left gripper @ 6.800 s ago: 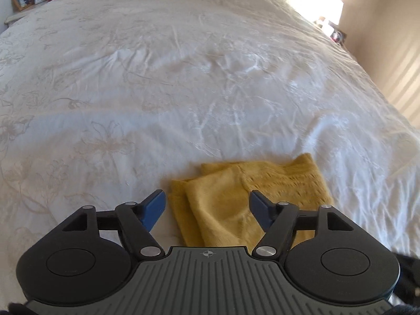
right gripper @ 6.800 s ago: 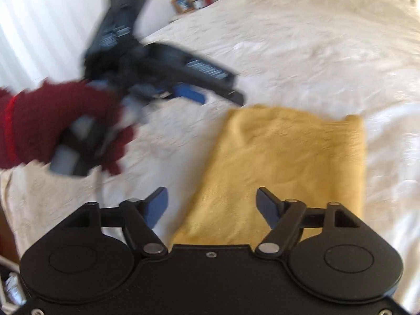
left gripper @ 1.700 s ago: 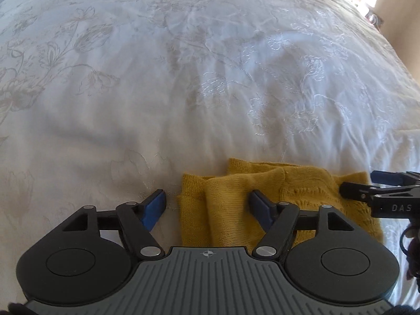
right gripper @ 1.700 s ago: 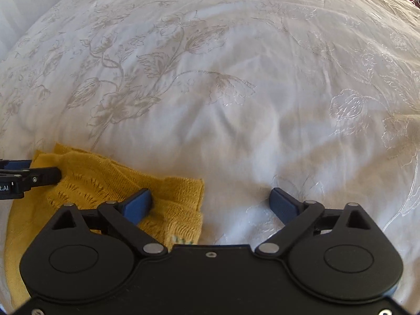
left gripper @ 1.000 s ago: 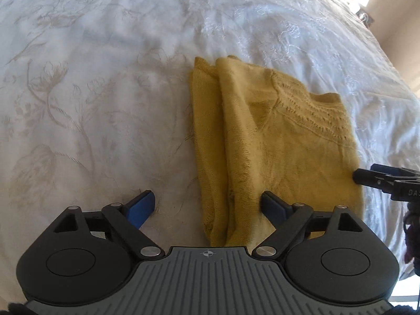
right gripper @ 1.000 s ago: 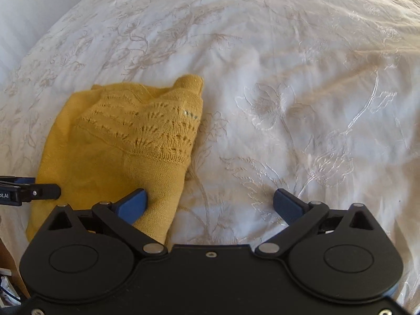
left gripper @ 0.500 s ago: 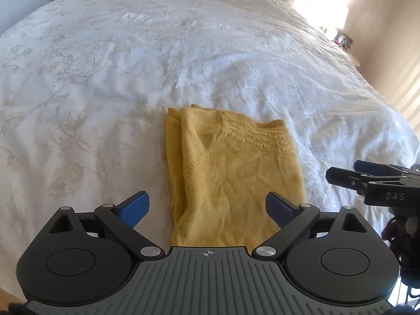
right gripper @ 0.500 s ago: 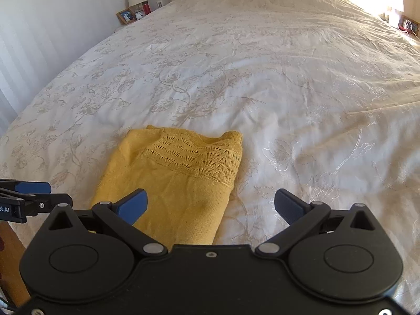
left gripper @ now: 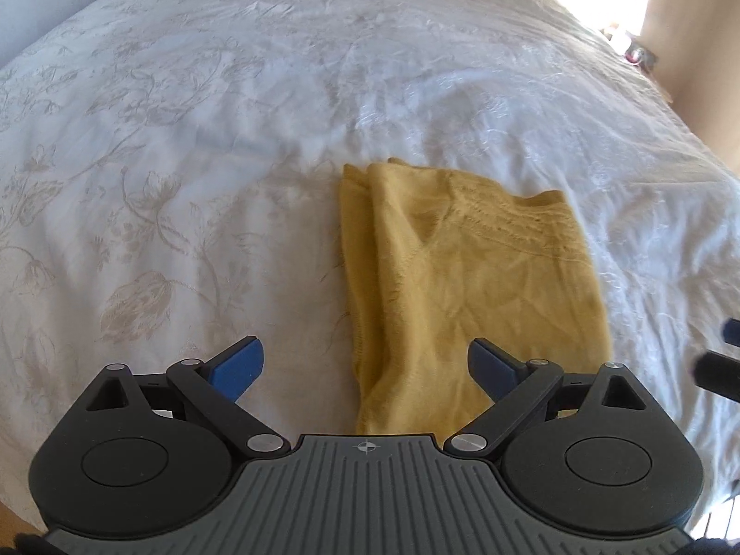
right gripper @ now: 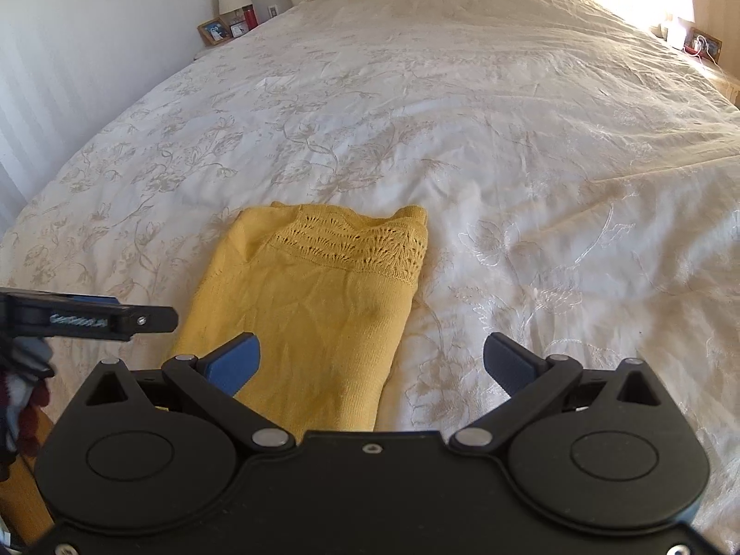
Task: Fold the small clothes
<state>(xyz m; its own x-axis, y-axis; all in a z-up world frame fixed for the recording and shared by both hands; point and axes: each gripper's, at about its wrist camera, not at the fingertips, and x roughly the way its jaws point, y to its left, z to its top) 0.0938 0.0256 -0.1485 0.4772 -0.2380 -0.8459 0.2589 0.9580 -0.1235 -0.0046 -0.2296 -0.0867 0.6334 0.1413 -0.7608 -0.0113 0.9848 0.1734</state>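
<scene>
Our yellow sweater (right gripper: 305,305) lies folded flat on the bed (right gripper: 485,129), near its front edge. Our left gripper (left gripper: 365,365) has just been opening its fingers and holds nothing. Our right gripper (right gripper: 372,360) is wide open and empty too. We think this piece is done, though its near end is hidden.

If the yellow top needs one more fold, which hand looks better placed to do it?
Probably the left. The left gripper hangs open over the near end of the yellow top, which lies between its jaws. The right gripper, also open, sits off the top's right edge, mostly over the bedspread.
</scene>
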